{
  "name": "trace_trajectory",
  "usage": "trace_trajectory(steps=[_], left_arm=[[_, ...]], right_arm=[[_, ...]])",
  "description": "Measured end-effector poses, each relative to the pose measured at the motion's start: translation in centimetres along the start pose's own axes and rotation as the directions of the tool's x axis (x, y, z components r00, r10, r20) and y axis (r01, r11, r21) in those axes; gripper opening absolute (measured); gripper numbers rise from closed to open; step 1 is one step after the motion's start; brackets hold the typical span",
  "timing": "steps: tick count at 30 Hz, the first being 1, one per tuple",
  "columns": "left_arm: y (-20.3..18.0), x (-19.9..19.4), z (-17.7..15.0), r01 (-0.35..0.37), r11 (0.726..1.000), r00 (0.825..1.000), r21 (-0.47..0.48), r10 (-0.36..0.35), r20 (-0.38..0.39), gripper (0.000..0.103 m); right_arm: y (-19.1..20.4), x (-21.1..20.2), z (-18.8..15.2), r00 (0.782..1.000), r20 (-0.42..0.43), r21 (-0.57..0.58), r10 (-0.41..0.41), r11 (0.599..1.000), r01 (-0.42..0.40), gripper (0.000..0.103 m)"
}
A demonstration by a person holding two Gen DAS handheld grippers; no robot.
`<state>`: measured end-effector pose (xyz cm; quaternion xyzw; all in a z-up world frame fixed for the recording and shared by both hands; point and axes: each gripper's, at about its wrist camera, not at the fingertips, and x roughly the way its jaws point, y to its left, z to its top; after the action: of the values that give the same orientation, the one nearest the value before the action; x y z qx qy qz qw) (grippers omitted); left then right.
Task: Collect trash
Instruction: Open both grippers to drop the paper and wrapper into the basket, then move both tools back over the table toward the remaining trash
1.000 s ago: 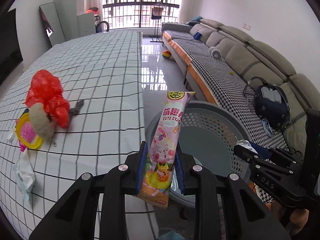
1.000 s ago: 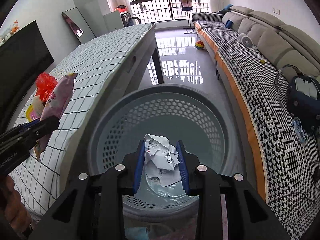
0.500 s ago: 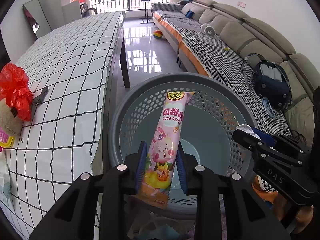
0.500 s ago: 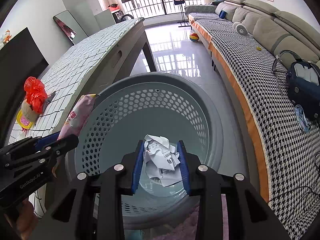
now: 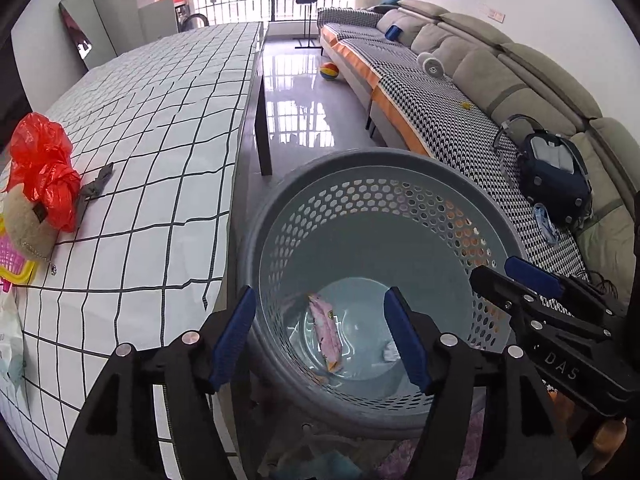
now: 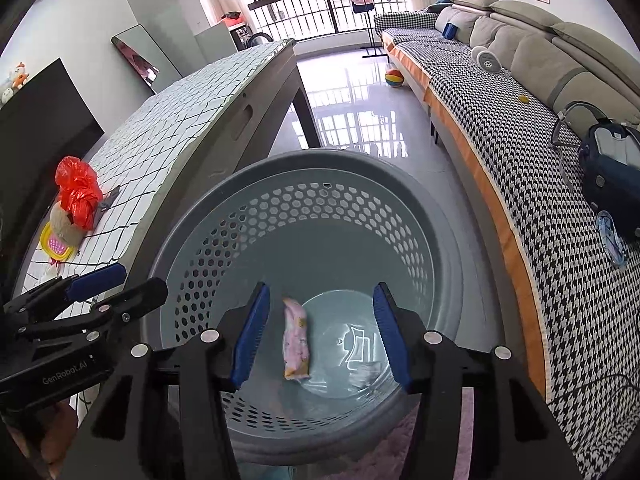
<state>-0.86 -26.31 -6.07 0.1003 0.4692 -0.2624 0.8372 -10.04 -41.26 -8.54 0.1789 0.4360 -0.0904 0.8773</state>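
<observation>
Drop step done: both grippers, left (image 5: 320, 336) and right (image 6: 318, 330), over the bin (image 6: 452, 240), fingers just spread, nothing between them. Wrapper (image 6: 295, 344) lies on bin floor, 6 o'clock. Next: back to worktop (image 5: 168, 128), red bag (image 5: 44, 172) at 9 o'clock.

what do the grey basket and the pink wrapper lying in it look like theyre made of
Round grey perforated basket: looks like moulded plastic with a smooth, slightly glossy finish; the even hexagonal holes and the light reflecting off its bottom suggest it.
Long pink printed snack wrapper: probably thin plastic film, glossy; it shows cartoon print, a crimped end and slight wrinkles.
</observation>
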Motion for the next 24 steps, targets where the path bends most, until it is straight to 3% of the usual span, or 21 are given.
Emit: trace_trajectory(steps=[7,24], left_arm=[[0.7,-0.2,-0.2,-0.016,1.000,1.000,-0.021,0.016,0.006,0.075],[3.7,-5.1,0.0,-0.038,0.998,0.992,-0.042,0.042,0.122,0.077]], right_arm=[[0.4,0.0,-0.1,1.000,0.006,-0.008,-0.012,1.000,0.012,0.052],[2.8,-2.3,1.7,0.996,0.093,-0.006,0.013,1.000,-0.012,0.061]])
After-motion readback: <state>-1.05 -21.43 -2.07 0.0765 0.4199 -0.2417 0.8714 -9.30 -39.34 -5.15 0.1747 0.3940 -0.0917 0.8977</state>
